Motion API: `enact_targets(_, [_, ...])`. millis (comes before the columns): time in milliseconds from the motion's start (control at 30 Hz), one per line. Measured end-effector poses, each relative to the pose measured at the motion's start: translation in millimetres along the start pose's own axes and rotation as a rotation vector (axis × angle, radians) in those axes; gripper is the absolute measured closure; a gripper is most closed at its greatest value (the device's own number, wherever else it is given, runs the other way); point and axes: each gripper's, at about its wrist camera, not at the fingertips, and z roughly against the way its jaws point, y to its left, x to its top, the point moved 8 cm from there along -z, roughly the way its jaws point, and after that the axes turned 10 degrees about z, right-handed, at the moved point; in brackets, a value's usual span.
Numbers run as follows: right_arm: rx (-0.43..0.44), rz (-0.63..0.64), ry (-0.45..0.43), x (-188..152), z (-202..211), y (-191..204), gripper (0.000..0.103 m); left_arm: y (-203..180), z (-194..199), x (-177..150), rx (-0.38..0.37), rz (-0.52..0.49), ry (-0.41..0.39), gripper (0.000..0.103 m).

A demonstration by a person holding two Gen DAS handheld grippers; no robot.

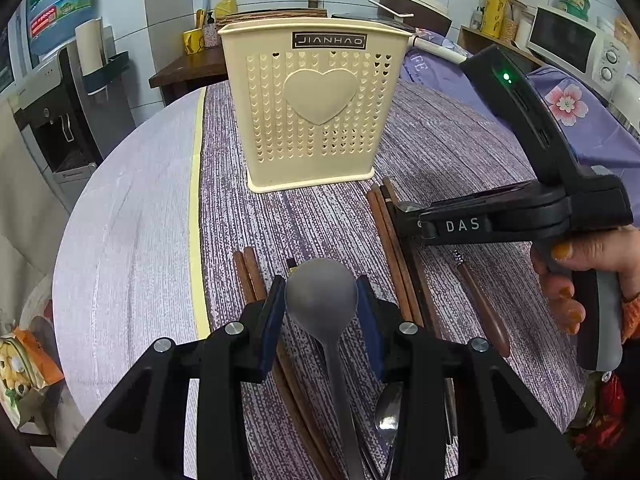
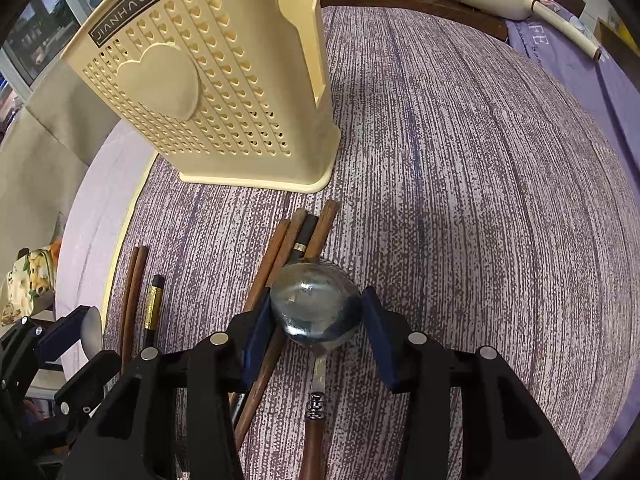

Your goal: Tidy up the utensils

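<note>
A cream perforated utensil holder (image 1: 314, 104) with a heart stands upright on the striped cloth; it also shows in the right wrist view (image 2: 212, 92). My left gripper (image 1: 321, 296) is shut on the bowl of a matte grey metal spoon (image 1: 322, 290), held above the cloth. My right gripper (image 2: 316, 312) has its jaws around the bowl of a shiny spoon (image 2: 314, 306) with a wooden handle (image 2: 314, 440), the right pad a little apart from it. Brown chopsticks (image 2: 288, 240) lie under that spoon, and more chopsticks (image 1: 250, 272) lie at the left.
A black chopstick with a gold band (image 2: 153, 304) lies at the left. Another steel spoon (image 1: 390, 416) lies under my left gripper. The round table's pale edge (image 1: 132, 216) drops off to the left. A purple floral cloth (image 1: 580, 120) and kitchen clutter sit behind.
</note>
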Motion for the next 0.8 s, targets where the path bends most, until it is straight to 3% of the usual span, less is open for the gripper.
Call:
enact_targets(267, [0.004,0.002,-0.169,-11,45,-11,0.060,0,11,9,-0.023,0.016,-0.043,0.066])
enact_targets(500, [-0.063,0.089,-0.366,-27,110,-1,0.060,-4,36,22,-0.040,0.012,-0.123,0.066])
enact_targets(633, [-0.099,0.125,-0.438,-32,131,-3,0.060,-7,52,27,-0.036,-0.004,-0.166,0.067])
enact_targets(767, [-0.111,0.135,-0.450,-39,140,-4,0.061,-10,62,29,-0.035,-0.012,-0.188,0.067])
enact_targets(800, [-0.111,0.134,-0.454,-39,142,-4,0.081,-10,63,30,-0.034,-0.013,-0.193,0.066])
